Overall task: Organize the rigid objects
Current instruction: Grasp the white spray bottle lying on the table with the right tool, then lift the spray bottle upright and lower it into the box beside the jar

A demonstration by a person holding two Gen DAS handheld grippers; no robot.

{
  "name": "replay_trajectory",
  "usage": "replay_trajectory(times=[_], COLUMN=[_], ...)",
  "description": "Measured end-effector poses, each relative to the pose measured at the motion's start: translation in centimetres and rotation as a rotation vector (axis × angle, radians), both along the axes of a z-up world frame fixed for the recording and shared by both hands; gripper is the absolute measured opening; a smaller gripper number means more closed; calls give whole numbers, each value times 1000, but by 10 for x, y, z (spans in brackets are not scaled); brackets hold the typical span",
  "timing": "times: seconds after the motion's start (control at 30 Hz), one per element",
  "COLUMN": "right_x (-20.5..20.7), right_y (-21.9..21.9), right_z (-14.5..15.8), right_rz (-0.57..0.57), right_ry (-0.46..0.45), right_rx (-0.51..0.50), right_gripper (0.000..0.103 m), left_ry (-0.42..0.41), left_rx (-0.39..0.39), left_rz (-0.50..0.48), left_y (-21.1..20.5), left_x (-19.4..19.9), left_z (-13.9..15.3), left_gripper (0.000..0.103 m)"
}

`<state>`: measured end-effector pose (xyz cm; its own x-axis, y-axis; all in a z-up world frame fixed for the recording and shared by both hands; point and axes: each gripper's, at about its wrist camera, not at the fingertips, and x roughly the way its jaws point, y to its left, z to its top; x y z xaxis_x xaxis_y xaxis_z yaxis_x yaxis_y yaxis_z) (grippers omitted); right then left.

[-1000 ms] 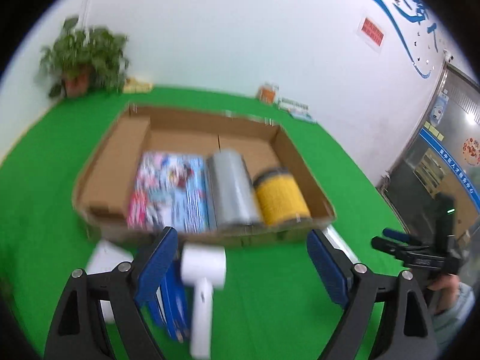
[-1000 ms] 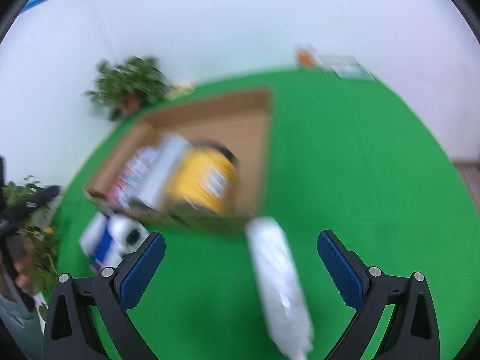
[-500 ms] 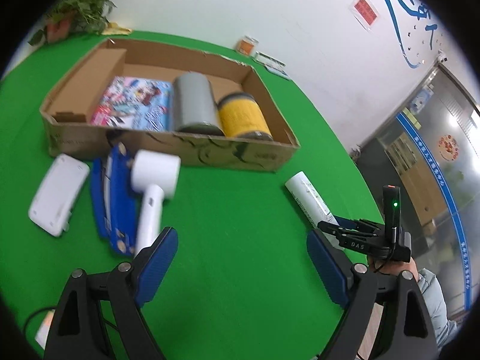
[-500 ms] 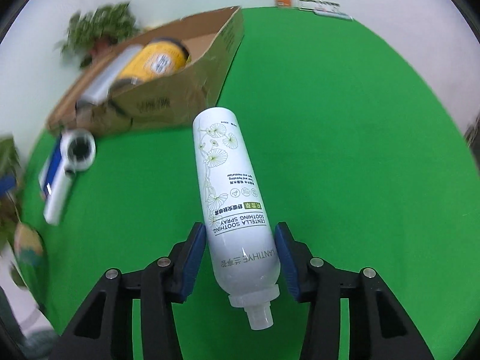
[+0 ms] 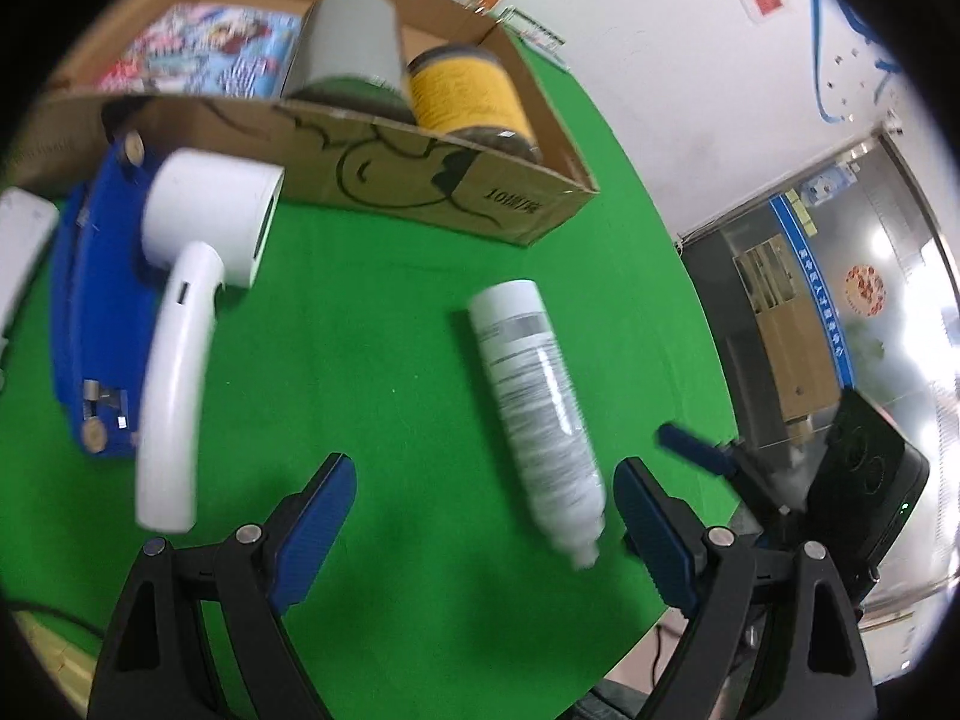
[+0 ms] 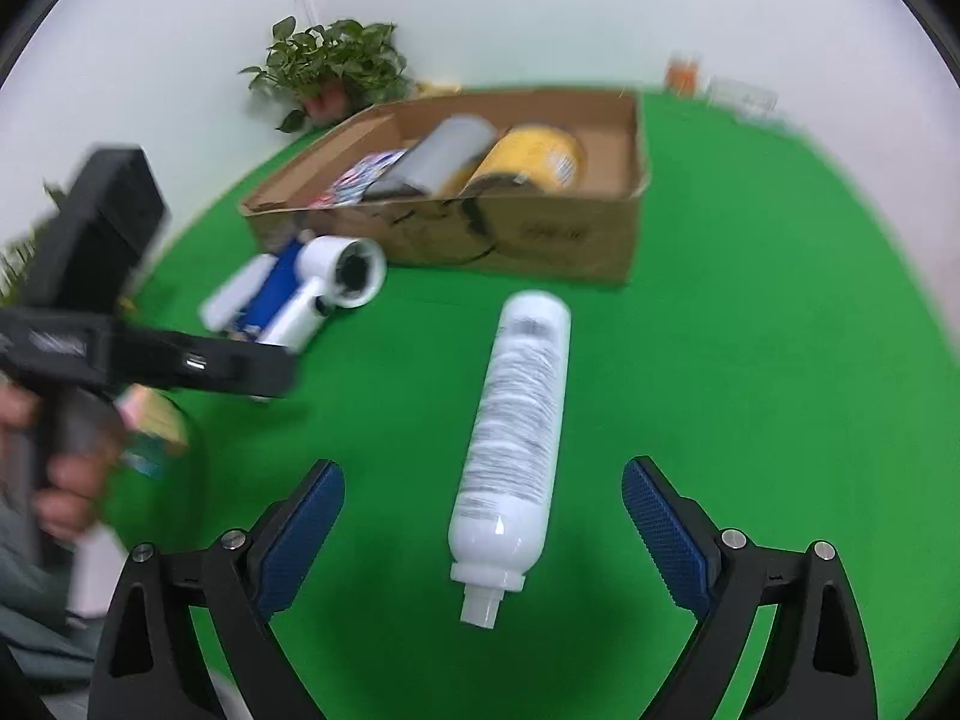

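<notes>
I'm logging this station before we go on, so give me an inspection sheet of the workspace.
Surface: green tabletop.
Job's things: white bottle lying flat, cap toward the camera; cardboard box holding a grey cylinder, a yellow jar and a colourful packet; white handheld device lying on a blue case outside the box.
Clutter: flat white item beside the case.
Grippers: left gripper open; right gripper open, its jaws have just been opening, bottle between the fingers untouched.
Cables: nothing seen.
Surroundings: white wall, potted plant.
</notes>
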<state>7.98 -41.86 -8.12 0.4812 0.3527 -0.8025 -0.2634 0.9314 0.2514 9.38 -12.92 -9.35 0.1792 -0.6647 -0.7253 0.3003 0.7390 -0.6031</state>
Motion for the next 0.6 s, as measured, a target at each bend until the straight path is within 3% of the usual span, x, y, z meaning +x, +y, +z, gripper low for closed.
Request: replay_trajectory(times=[0.13,0.2,0.27,0.3,0.37,0.43,0.6], right_x=[27,37,39,37,41,41,33], right_y=[17,27,40,51,71,90,94], right_z=[-33,-46,-53,-55,-63,-64,-65], right_rz=[-3,-21,-11,-2,28,40,3], right_ry=[144,196,214,220,247,241,232], right_rx=[114,144,162,161,170,132,119], right_gripper=[74,72,69,67,54,46,45], left_ry=[69,111,127,130,151,165,141], left_rx=[-6,-4,4,21,58,50,59], left_rz=[-15,1,6,3,1,13,10], left_y=[-7,-8,-8,-8,-7,-3,-3], left_x=[20,27,29,28,28,24,16], left_z=[-21,-29,-31,-32,-37,-40,-43], left_gripper=[88,85,76,63,49,46,45])
